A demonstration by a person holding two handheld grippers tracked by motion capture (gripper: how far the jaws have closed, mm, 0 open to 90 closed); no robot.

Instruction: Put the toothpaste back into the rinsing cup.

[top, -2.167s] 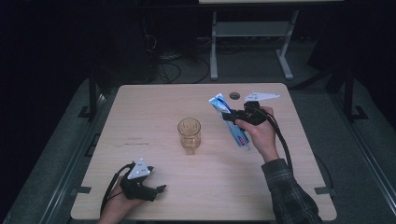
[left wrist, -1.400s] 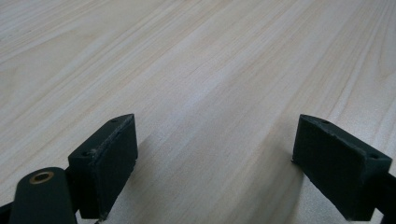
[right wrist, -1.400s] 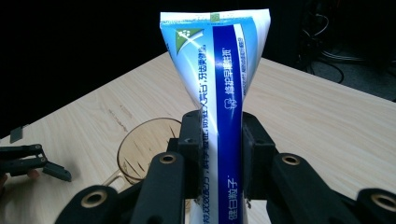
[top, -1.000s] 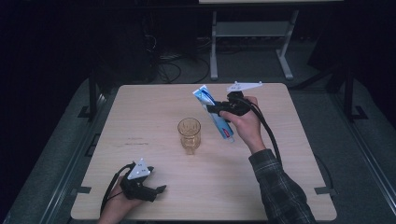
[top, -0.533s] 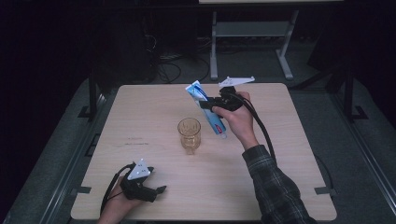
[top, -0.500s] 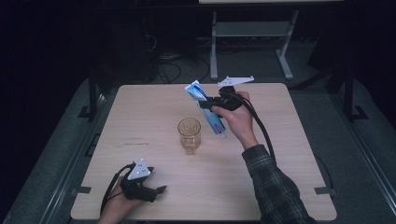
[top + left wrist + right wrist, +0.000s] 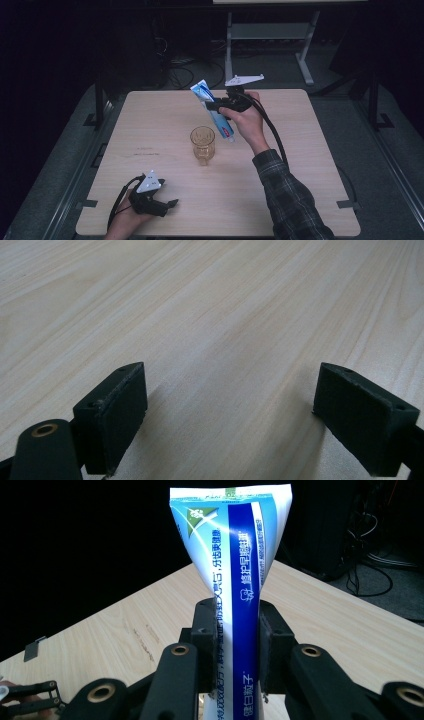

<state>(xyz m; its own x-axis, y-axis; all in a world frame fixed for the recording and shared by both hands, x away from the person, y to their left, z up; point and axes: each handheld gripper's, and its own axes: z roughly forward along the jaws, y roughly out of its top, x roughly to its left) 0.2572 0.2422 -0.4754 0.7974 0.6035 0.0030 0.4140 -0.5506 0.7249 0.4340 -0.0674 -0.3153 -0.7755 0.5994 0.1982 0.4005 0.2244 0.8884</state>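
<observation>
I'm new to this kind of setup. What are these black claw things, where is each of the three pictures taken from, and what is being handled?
A person holds a hand-operated two-jaw gripper in each hand. The high view looks down on a wooden table. The other two pictures come from cameras riding on the grippers, looking along their black jaws. The right gripper is lifted above the table and clamps a blue and white toothpaste tube; its jaws press on both sides of the tube. The left gripper rests low by the near edge, jaws open over bare wood, holding nothing. An amber glass cup stands mid-table, just in front of the tube.
</observation>
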